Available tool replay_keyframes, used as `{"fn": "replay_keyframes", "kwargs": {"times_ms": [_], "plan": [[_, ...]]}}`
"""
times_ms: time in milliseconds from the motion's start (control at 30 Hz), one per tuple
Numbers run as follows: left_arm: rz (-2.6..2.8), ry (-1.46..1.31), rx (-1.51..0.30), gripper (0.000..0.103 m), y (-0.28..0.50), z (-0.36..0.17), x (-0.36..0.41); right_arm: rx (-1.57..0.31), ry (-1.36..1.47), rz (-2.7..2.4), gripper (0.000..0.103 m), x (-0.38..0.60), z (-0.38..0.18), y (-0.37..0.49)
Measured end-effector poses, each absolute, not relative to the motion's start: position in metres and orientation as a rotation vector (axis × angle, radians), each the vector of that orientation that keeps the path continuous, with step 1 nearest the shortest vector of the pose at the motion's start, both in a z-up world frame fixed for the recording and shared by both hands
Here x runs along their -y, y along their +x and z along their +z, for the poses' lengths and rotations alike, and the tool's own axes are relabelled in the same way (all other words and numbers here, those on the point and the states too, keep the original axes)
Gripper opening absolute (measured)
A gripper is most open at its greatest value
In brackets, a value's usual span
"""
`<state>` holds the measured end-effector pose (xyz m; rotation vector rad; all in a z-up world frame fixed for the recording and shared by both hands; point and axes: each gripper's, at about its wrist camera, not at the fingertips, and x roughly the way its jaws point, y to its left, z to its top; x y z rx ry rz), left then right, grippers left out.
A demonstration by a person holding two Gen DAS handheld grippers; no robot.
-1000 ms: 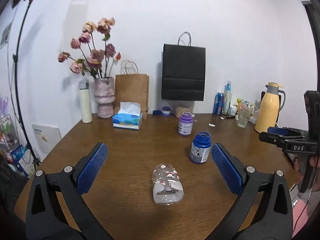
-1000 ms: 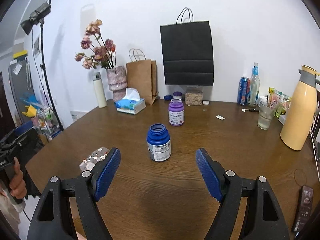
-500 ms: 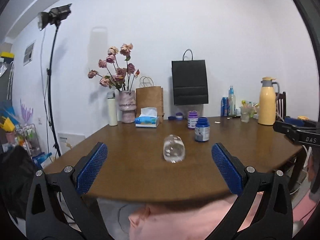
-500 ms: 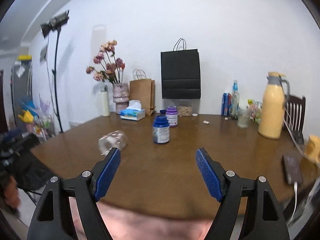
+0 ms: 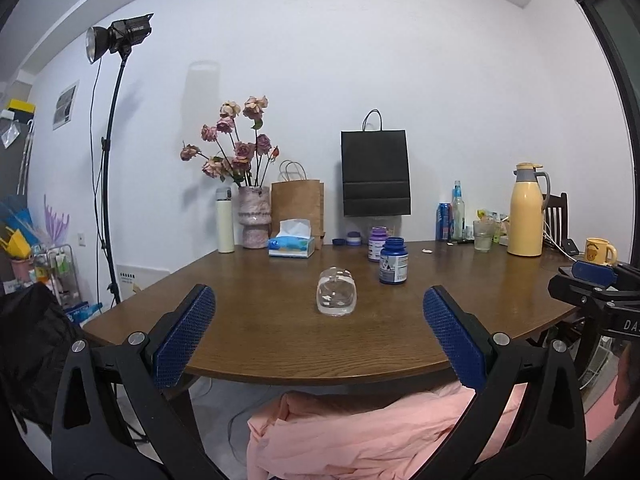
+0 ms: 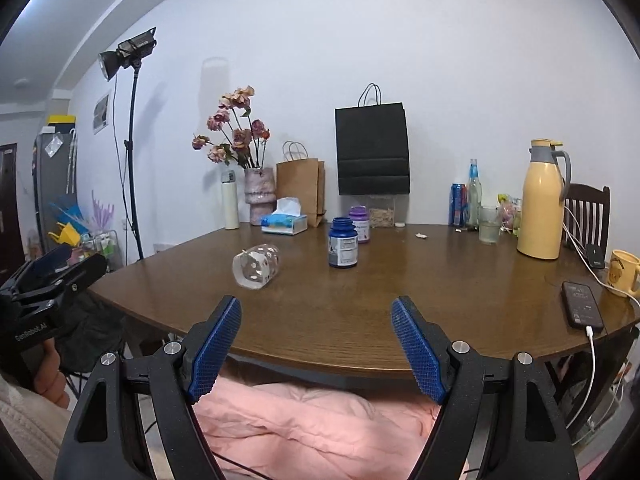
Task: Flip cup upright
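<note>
A clear glass cup (image 5: 336, 292) with small dots lies on its side on the brown wooden table (image 5: 280, 336), its base toward the left wrist view. The right wrist view shows the same cup (image 6: 257, 266) left of centre, mouth tilted down-left. My left gripper (image 5: 320, 332) is open, low and back from the table's front edge, with the cup straight ahead between its fingers' lines. My right gripper (image 6: 316, 344) is open too, off the front edge, with the cup ahead to its left. Neither holds anything.
A blue bottle (image 5: 393, 260) and a purple jar (image 5: 377, 243) stand just behind the cup. At the back are a tissue box (image 5: 291, 242), flower vase (image 5: 254, 216) and paper bags. A yellow jug (image 6: 545, 200), a phone (image 6: 582, 310) and a mug (image 6: 623, 273) sit at the right. Pink cloth (image 6: 320, 424) lies below.
Both grippers have pulled back and dropped from over the table to beyond its front edge. The cup now looks farther away; it has not moved. Both stay open.
</note>
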<state>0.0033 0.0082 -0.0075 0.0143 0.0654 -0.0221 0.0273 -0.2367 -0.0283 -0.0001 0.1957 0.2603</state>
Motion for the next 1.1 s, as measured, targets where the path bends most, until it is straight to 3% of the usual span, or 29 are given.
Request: {"fn": "replay_keyframes", "kwargs": {"times_ms": [1100], "plan": [[-0.027, 0.014, -0.07, 0.103, 0.0022, -0.0079, -0.0085, -0.213, -0.009, 0.254, 0.083, 0.2341, -0.0321, 0.0266]]}}
